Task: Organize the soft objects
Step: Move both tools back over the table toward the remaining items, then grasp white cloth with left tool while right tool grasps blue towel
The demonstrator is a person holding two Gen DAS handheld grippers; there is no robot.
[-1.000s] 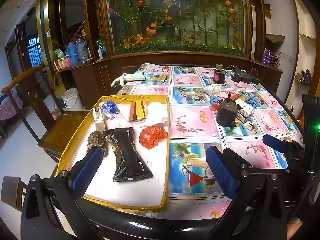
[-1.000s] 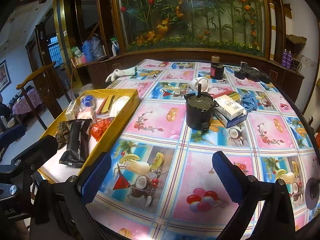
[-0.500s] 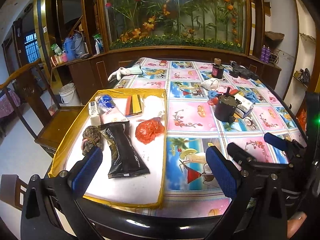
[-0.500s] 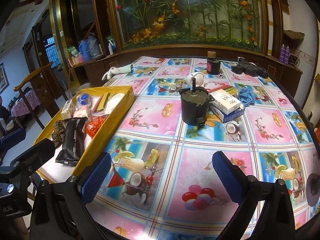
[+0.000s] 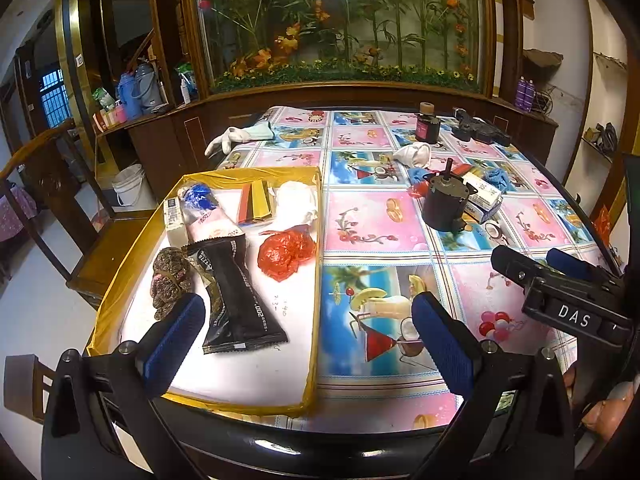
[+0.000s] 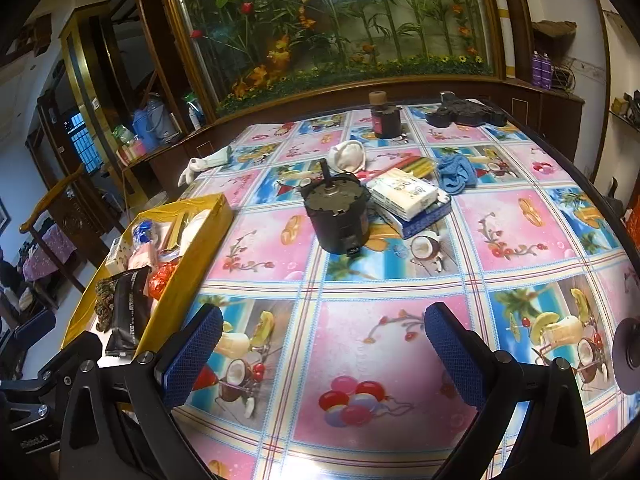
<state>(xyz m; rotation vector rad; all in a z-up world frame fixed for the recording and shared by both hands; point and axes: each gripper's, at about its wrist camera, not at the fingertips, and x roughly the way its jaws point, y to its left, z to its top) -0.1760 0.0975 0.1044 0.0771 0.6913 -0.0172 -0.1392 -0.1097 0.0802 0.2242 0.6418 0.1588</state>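
Observation:
A yellow-rimmed tray (image 5: pixel 316 280) lies at the table's left and holds a black pouch (image 5: pixel 236 292), a red crumpled bag (image 5: pixel 284 254), a white cloth (image 5: pixel 296 200) and a brown patterned bundle (image 5: pixel 170 280). On the table lie a blue cloth (image 6: pixel 456 172), a white cloth (image 6: pixel 348 156) and a white glove (image 6: pixel 204 162). My left gripper (image 5: pixel 308 344) is open and empty above the tray's near right edge. My right gripper (image 6: pixel 320 356) is open and empty over the tablecloth's near part.
A black motor (image 6: pixel 338 216) stands mid-table beside a tissue box (image 6: pixel 408 200). A dark jar (image 6: pixel 384 118) and a black tool (image 6: pixel 464 114) stand at the far edge. A wooden chair (image 5: pixel 60 208) stands left of the table. The right gripper shows in the left wrist view (image 5: pixel 560 292).
Both grippers have drawn closer to the table and shifted right. The right gripper has moved forward towards the motor. Nothing has been taken hold of.

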